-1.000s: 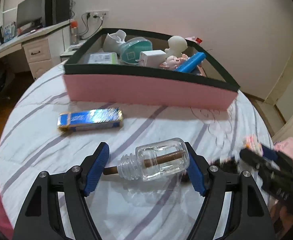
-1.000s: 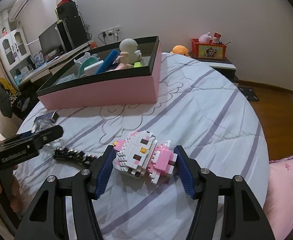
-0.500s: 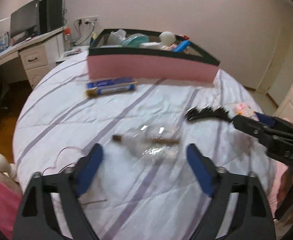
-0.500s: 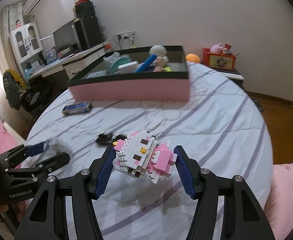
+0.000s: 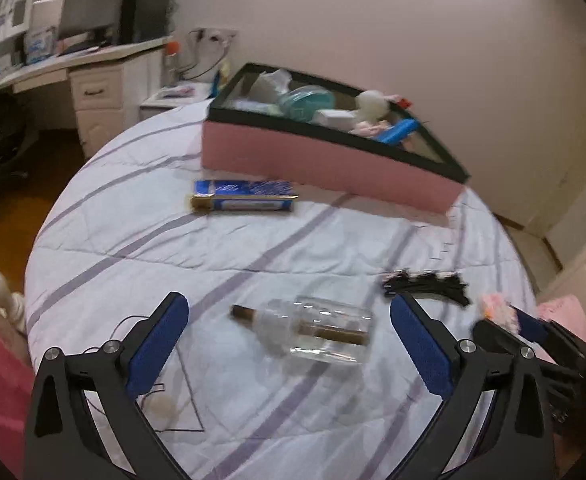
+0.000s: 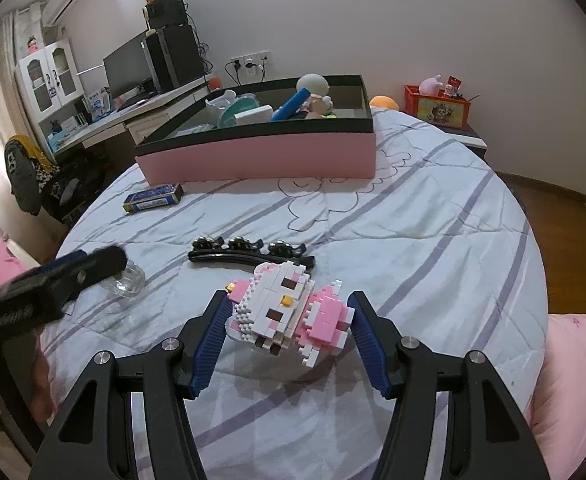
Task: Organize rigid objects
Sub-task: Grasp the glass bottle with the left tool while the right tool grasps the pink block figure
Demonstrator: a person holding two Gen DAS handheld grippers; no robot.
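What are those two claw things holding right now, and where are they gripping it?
The right gripper clamps the pink-and-white brick cat figure by its two sides. The left gripper holds nothing; its fingers stand wide open around the glass bottle.

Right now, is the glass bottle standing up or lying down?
Lying down. The glass bottle rests on its side on the striped bedcover, neck pointing left, between the open left gripper's fingers.

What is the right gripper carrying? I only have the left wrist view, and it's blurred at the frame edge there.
Observer: The right gripper is shut on a white-and-pink brick cat figure.
Reviewer: And the black thing near it?
Observer: A black hair clip with three beaded clusters, lying just beyond the figure.
Reviewer: Any room left in the pink box?
Observer: Yes, its right end shows bare floor.
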